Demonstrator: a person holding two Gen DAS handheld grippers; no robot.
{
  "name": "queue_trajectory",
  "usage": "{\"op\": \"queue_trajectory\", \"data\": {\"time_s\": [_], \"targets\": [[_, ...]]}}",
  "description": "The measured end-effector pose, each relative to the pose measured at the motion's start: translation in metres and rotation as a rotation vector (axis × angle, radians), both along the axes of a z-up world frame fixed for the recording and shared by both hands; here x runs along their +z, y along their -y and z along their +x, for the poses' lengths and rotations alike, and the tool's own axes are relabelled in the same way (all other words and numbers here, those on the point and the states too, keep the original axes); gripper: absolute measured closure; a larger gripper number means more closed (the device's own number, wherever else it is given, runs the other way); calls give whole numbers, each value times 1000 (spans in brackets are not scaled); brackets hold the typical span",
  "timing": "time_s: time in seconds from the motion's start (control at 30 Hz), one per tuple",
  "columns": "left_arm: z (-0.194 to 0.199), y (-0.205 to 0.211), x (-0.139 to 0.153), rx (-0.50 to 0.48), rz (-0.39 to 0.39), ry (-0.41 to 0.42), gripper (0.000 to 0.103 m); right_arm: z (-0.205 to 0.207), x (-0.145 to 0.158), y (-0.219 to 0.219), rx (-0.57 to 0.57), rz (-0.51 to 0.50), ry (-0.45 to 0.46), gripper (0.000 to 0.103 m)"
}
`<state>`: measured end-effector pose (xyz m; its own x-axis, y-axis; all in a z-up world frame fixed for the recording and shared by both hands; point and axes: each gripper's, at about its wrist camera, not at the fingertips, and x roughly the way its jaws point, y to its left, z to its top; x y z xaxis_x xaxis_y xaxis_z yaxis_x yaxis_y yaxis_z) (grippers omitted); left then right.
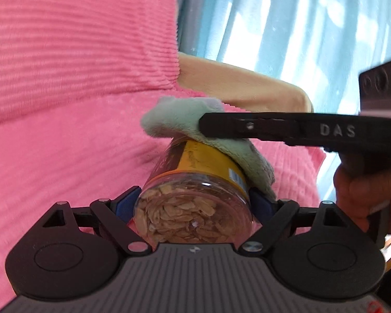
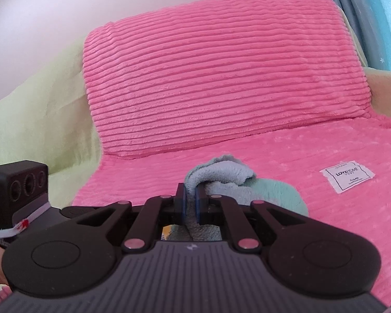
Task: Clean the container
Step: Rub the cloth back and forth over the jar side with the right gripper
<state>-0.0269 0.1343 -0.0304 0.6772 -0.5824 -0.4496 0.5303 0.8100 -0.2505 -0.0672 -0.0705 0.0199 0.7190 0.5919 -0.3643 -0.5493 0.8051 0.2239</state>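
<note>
The left wrist view is showing the clear plastic jar with a yellow label (image 1: 195, 195) end-on, its transparent base facing the camera and pale flaky contents pressing against it. The left hand-held gripper (image 1: 194, 204) is clamping this jar between its blue-padded fingers (image 1: 125, 203), one pad on each side of the base. Across the jar's upper side a pale green fleecy cloth (image 1: 185, 120) is lying, and the right hand-held gripper (image 1: 203, 126) is reaching in from the right edge as a long black finger marked "DAS", pressing on that cloth. A person's hand (image 1: 357, 193) is gripping its handle at the right edge. Behind are a pink ribbed plush cushion (image 1: 78, 52) and a blue curtain (image 1: 286, 18).

The right wrist view is showing what the first cannot: the right hand-held gripper (image 2: 190, 203) is nearly closed, its blue pads pinching a fold of the cloth (image 2: 219, 177), which looks grey on one face and mint green on the other. Here the jar is almost wholly hidden beneath the cloth and gripper; only a sliver of yellow is peeking through the gap below the fingers. This view is also showing a white fabric tag (image 2: 346, 176) on the pink plush cover (image 2: 325, 221), a pale green throw (image 2: 39, 120) at left, and a black camera block (image 2: 18, 195) on the left tool.

The jar's lid end is facing away and cannot be seen in either view.
</note>
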Motion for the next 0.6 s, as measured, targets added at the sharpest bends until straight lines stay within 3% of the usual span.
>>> {"op": "queue_trajectory", "data": {"time_s": [0.2,0.3,0.4,0.6], "targets": [[-11,6,-2,-4,39,37,16,-3,0,3,-4,4,-4,98],[-24,14,-1,-13,125,98,16,-4,1,4,6,8,-6,98],[-33,23,-1,-22,221,163,16,-8,1,-2,88,13,-8,97],[-39,29,-2,-28,259,193,17,-21,2,-23,242,-16,7,98]]}}
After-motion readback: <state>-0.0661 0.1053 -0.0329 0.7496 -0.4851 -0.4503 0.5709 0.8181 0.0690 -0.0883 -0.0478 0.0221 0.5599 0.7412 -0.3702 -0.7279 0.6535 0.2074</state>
